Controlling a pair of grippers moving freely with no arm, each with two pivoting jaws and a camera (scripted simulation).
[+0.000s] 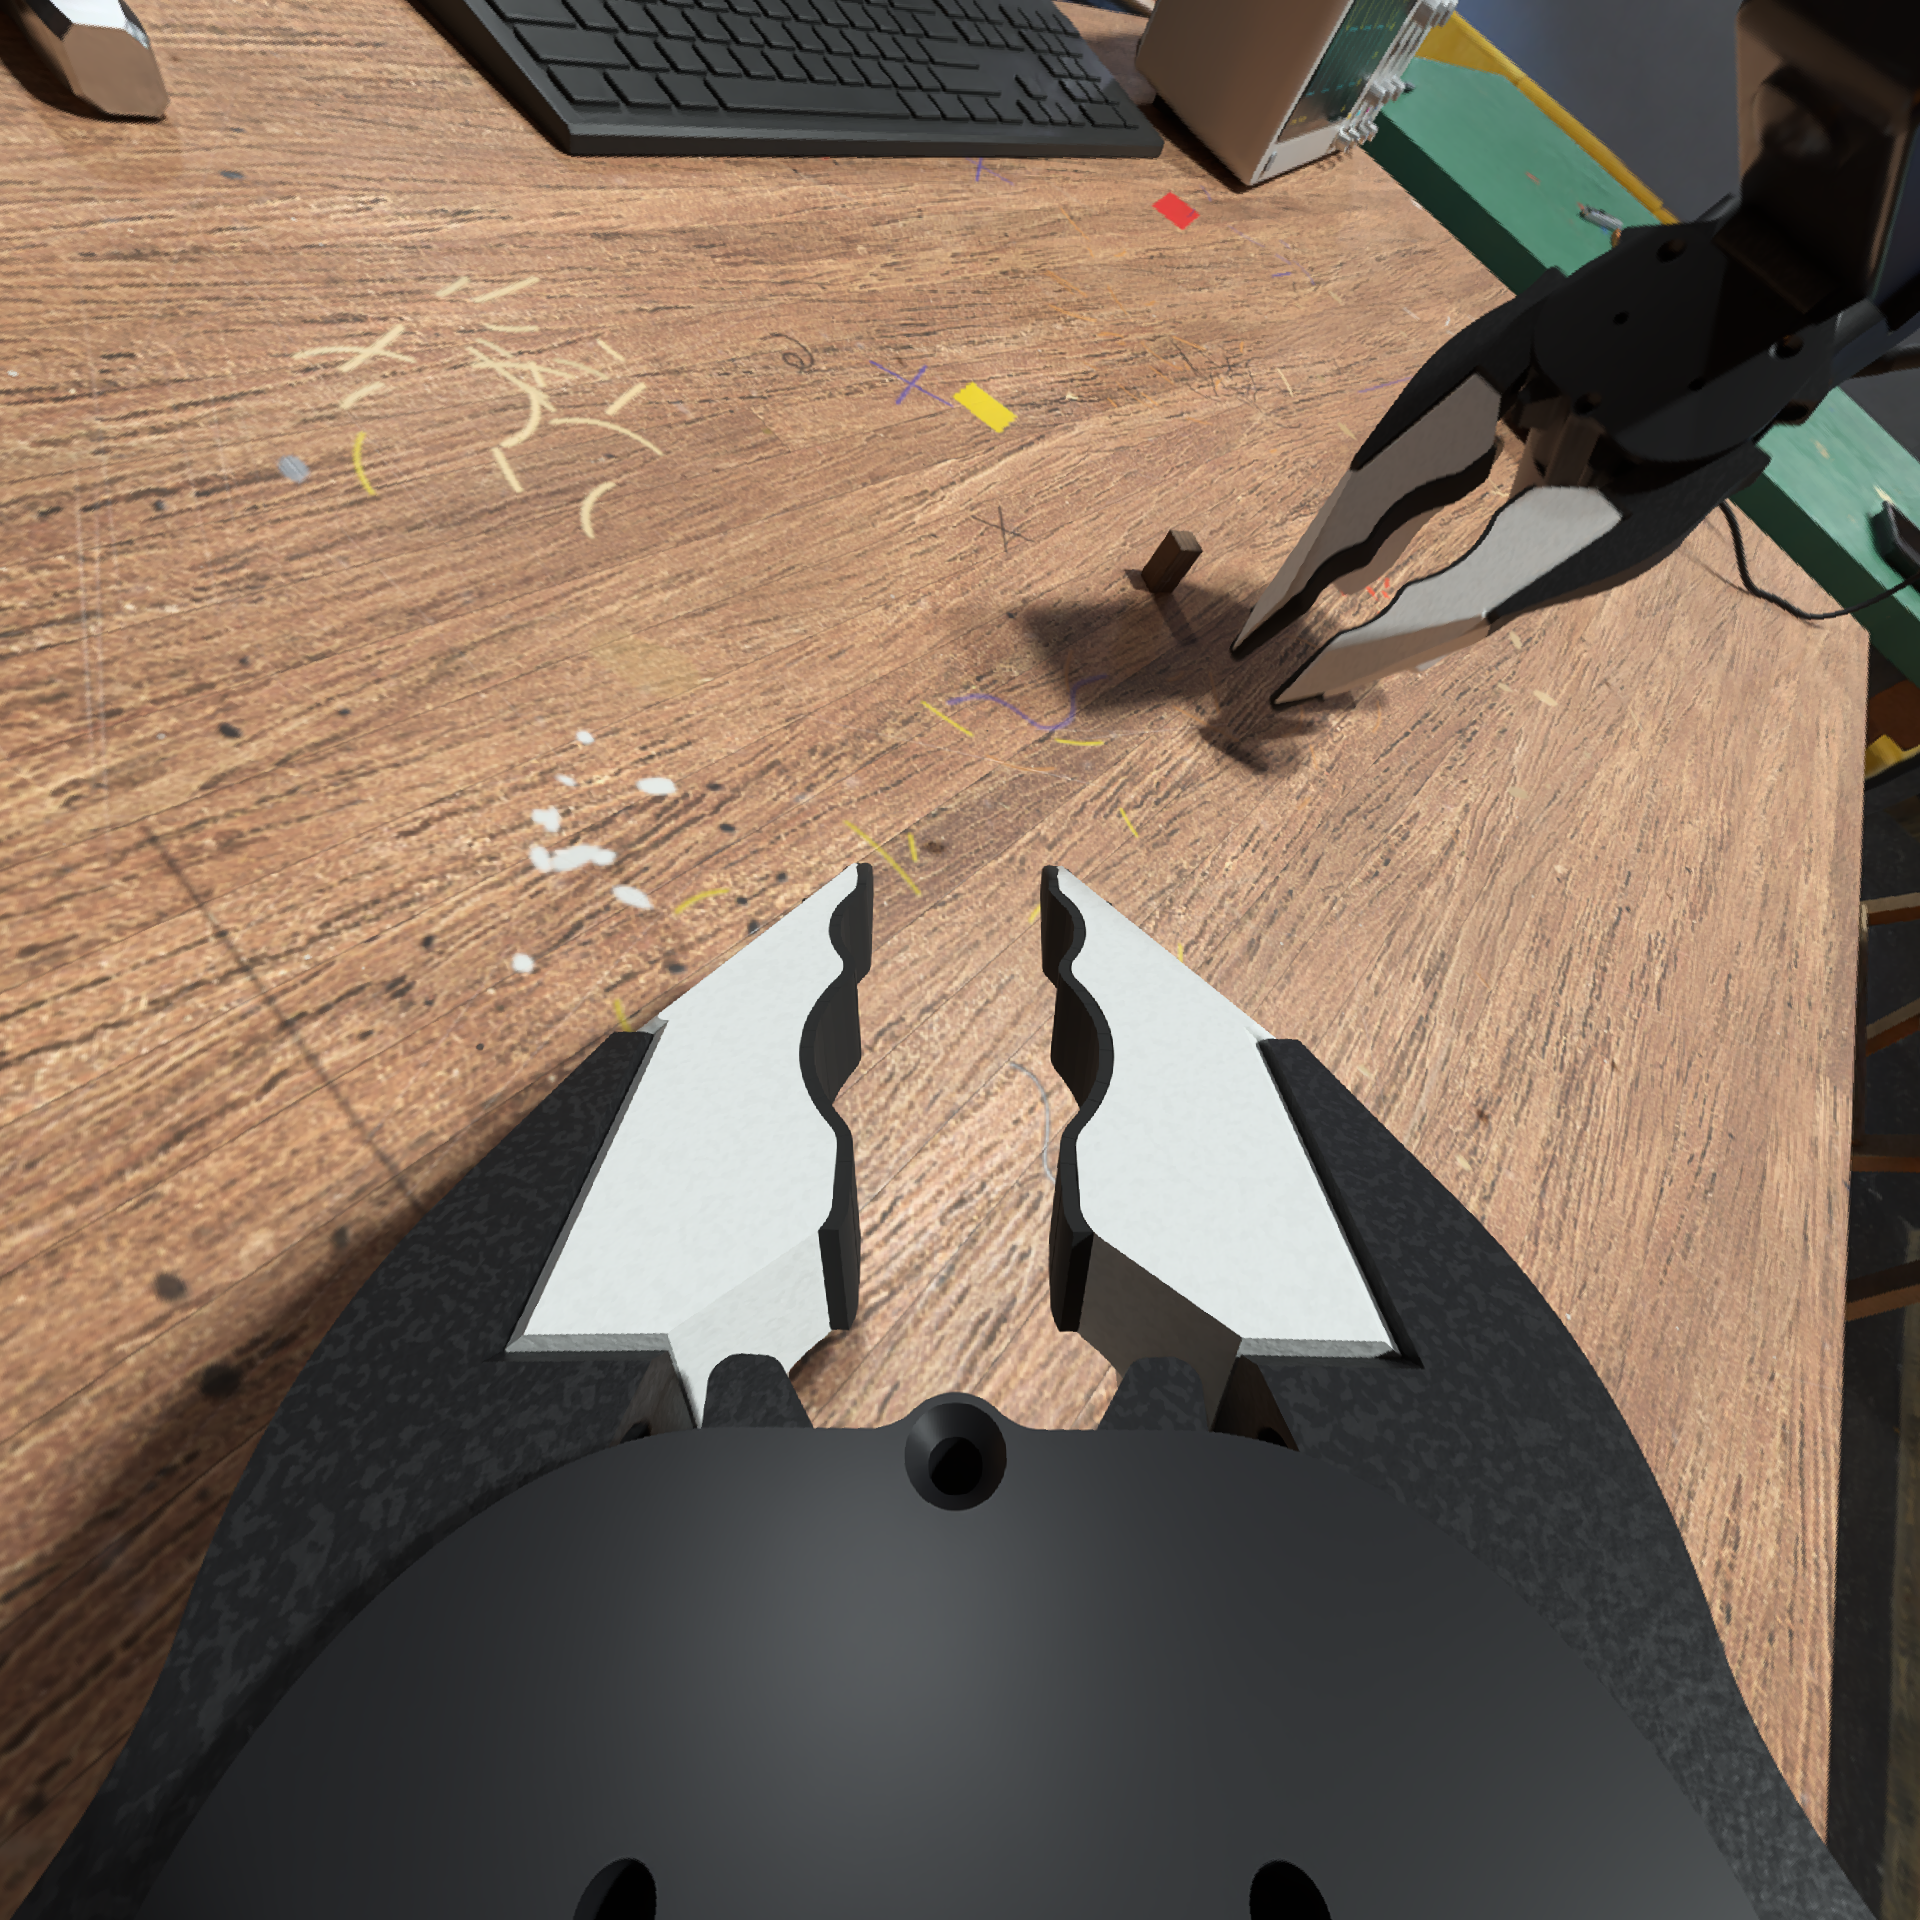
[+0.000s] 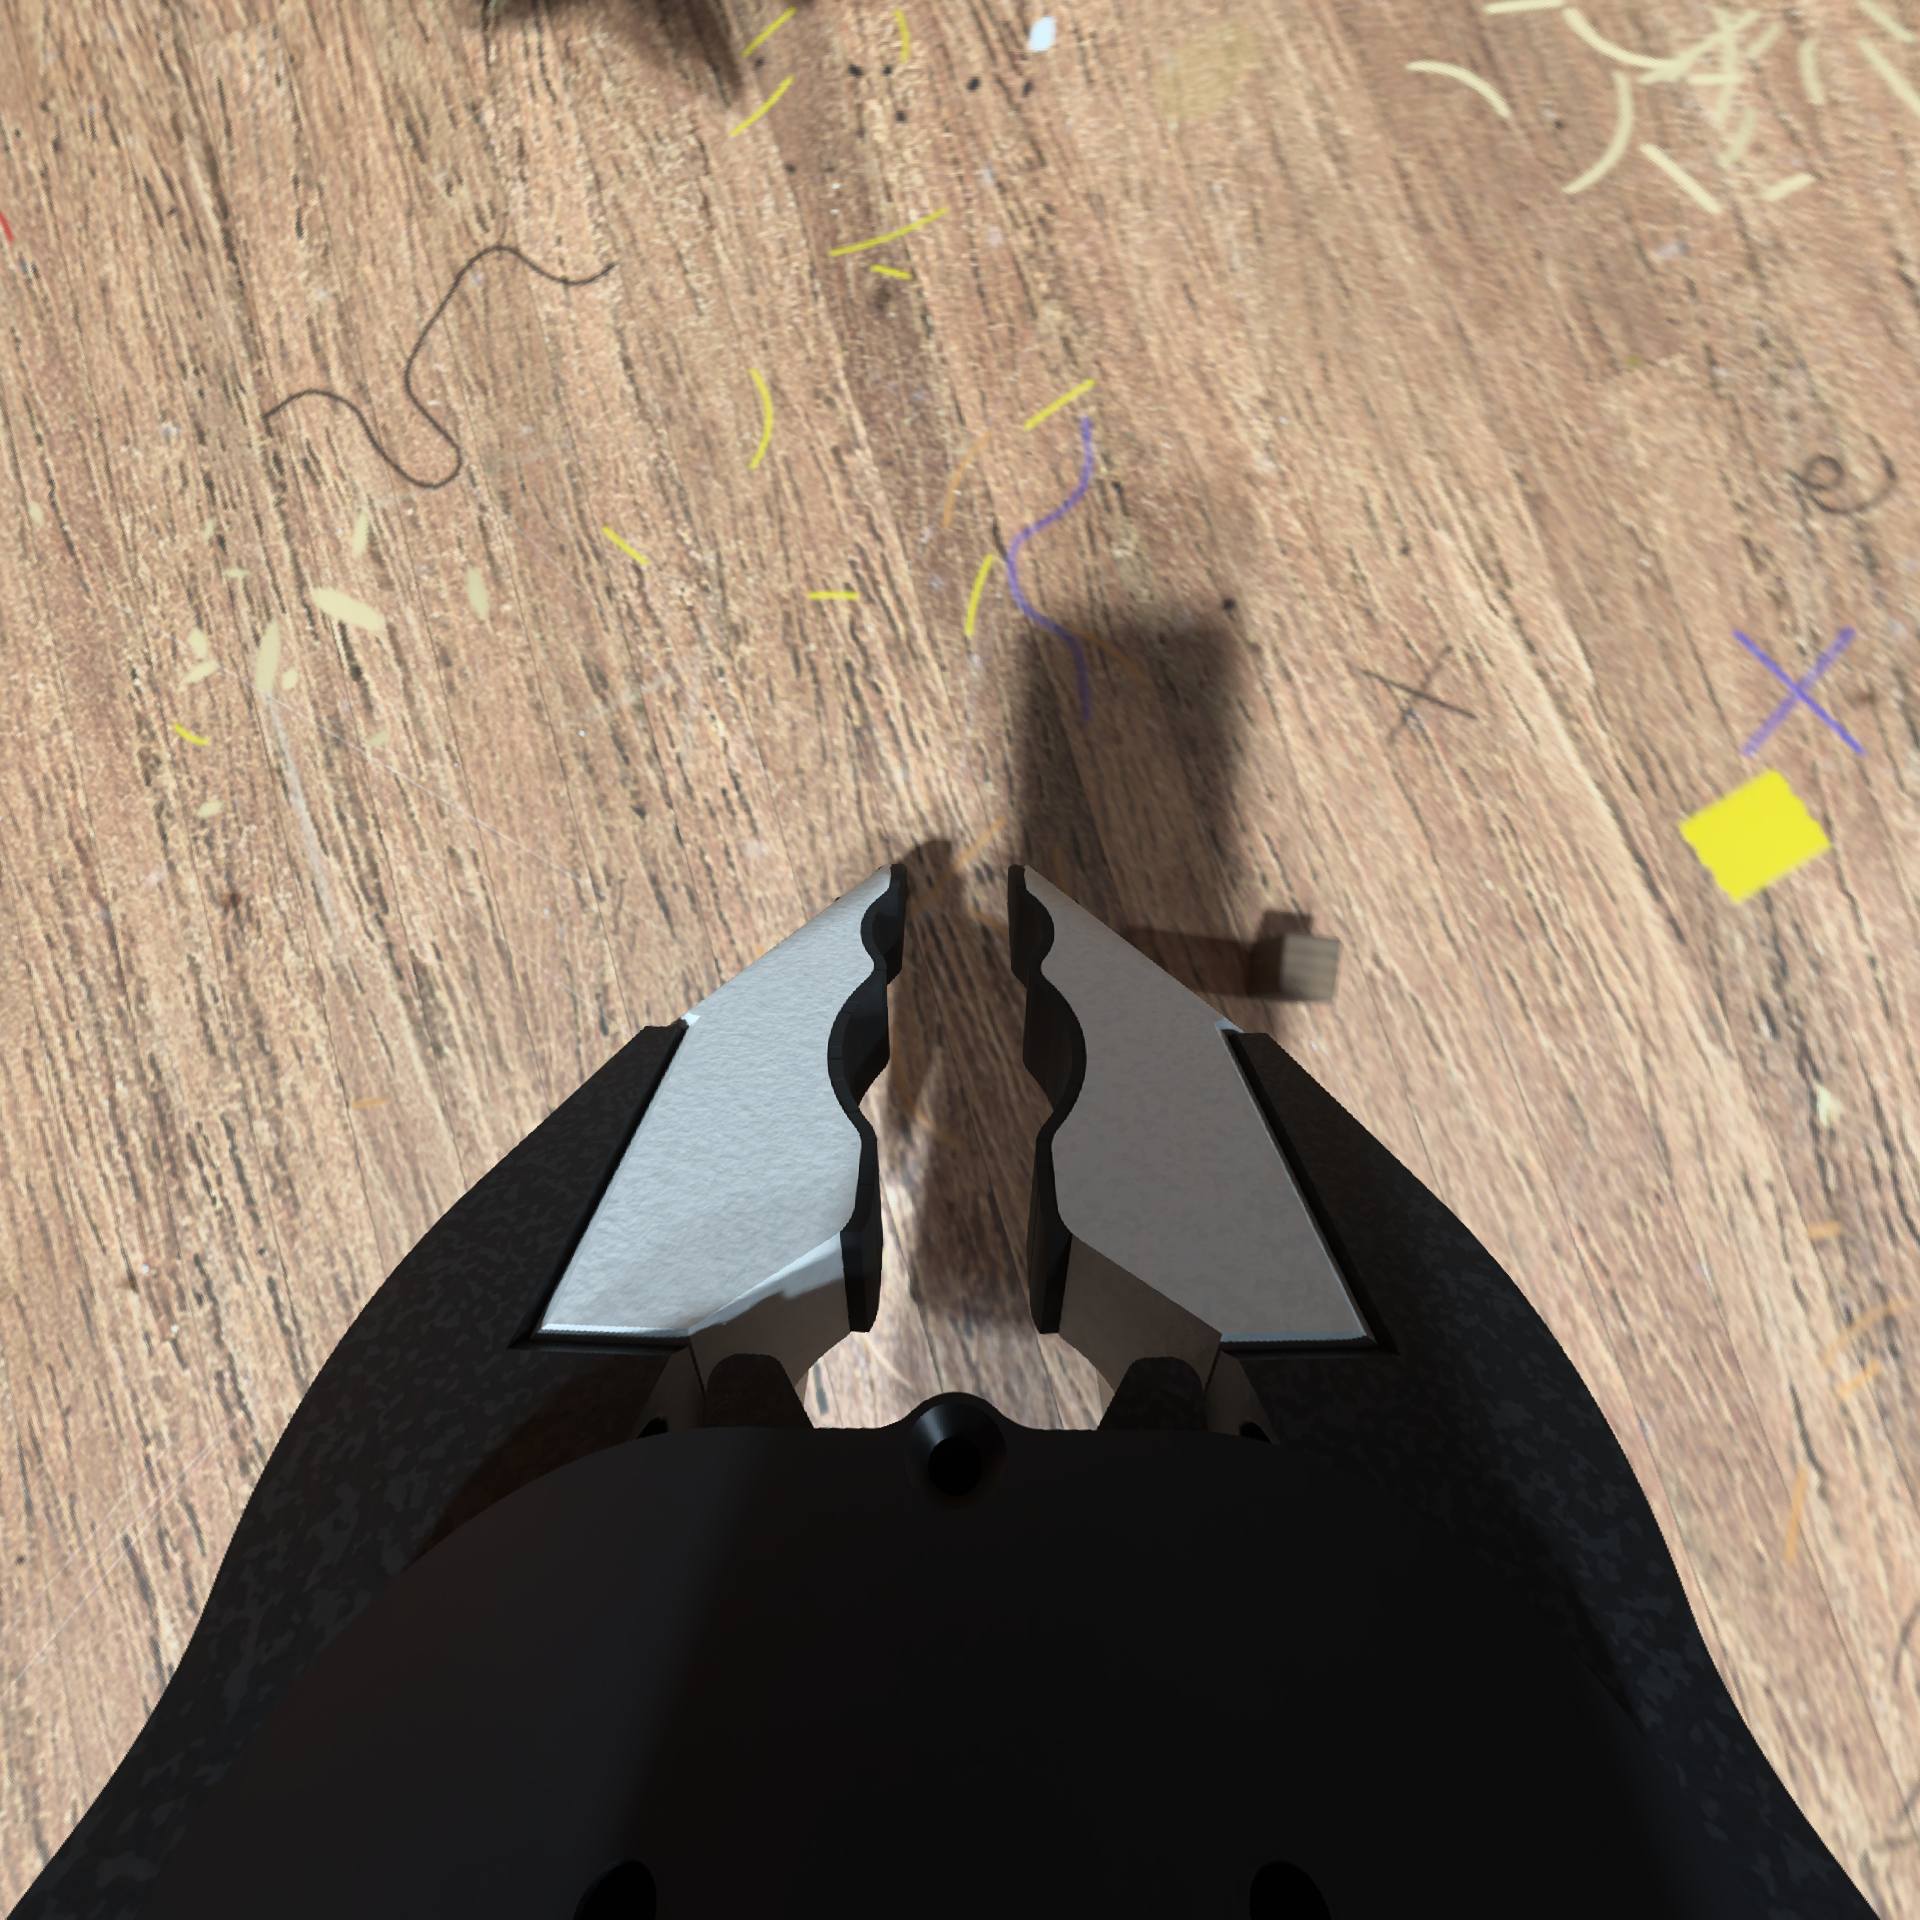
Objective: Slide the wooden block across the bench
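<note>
A small dark wooden block [image 1: 1170,562] stands upright on the wooden bench [image 1: 520,623]. In the right wrist view the block [image 2: 1291,963] sits just right of my right fingertips, apart from them. My right gripper [image 2: 957,878] is open with a narrow gap and empty, its tips low near the bench; it also shows in the left wrist view [image 1: 1259,673], right of the block. My left gripper [image 1: 956,878] is open and empty, well in front of the block.
A black keyboard [image 1: 810,73] lies at the back. A beige box [image 1: 1268,83] stands at the back right. A green board [image 1: 1538,177] runs along the bench's right edge. A yellow tape piece [image 1: 983,405] and a red one [image 1: 1175,211] lie on the bench.
</note>
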